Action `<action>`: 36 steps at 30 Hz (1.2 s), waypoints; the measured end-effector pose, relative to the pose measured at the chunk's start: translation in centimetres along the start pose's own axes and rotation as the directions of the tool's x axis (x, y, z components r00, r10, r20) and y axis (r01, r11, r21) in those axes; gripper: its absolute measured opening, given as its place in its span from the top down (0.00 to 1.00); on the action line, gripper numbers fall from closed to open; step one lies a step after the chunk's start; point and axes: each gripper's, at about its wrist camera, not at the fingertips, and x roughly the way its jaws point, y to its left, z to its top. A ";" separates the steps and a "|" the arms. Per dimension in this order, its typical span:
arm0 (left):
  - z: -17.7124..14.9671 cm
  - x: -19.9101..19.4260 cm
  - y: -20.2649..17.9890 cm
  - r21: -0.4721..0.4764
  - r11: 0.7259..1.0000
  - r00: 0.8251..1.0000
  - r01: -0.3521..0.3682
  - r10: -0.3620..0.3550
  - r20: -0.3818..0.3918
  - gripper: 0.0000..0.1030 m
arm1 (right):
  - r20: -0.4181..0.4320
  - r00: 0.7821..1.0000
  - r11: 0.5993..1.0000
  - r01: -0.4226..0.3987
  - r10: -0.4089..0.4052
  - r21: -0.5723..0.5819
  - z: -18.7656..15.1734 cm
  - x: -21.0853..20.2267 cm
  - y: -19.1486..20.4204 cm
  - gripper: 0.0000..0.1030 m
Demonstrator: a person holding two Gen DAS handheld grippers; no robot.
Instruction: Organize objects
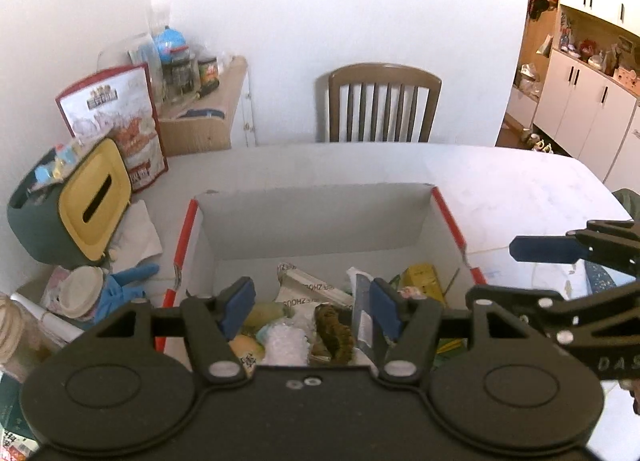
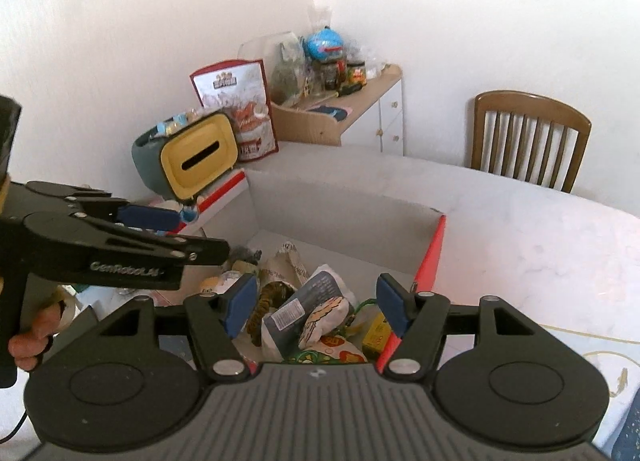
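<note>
Both hand-held grippers hang over an open white cardboard box with red edges (image 1: 316, 221) that sits on the pale marble-look table (image 1: 520, 189). The left hand-held gripper (image 1: 312, 309) has its blue-padded fingers spread wide with nothing between them, and the right hand-held gripper (image 2: 316, 305) is equally wide open and empty. The task's things lie heaped in the near half of the box, while its far half is bare: a dark blue-grey packet with a barcode label (image 2: 300, 309), a small yellow carton (image 1: 424, 281) against the right wall, a brown fuzzy lump (image 1: 334, 329), and a crumpled clear plastic bag (image 1: 286, 345), all overlapping. More clutter stays outside on the left, where a green and yellow tissue holder (image 1: 86, 205) stands beside a white disposable cup lid (image 1: 82, 289). The likely step is choosing one item to lift or arrange. The heap is the risk: closing on the packet may catch the bag or a neighbouring wrapper and drag several things out together. The two tools hover near each other, so a reach by one could knock the other, and a low approach could snag the box wall and shift the box.
</note>
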 end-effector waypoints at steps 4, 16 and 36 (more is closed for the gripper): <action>-0.5 -1.6 -0.5 0.005 1.000 1.000 0.003 -0.003 0.021 0.24 | 0.030 1.000 1.000 0.002 -0.002 0.006 -0.2 -1.6 -0.2 0.32; -1.6 -5.0 -1.5 -0.020 1.000 0.997 -0.003 0.004 0.072 0.14 | 0.089 0.995 0.999 -0.034 0.033 0.007 -1.3 -5.1 0.0 0.21; -2.9 -7.8 -3.4 -0.053 0.999 0.991 0.007 0.000 0.135 0.01 | 0.146 0.988 0.999 -0.042 0.041 0.001 -3.2 -8.6 0.0 0.02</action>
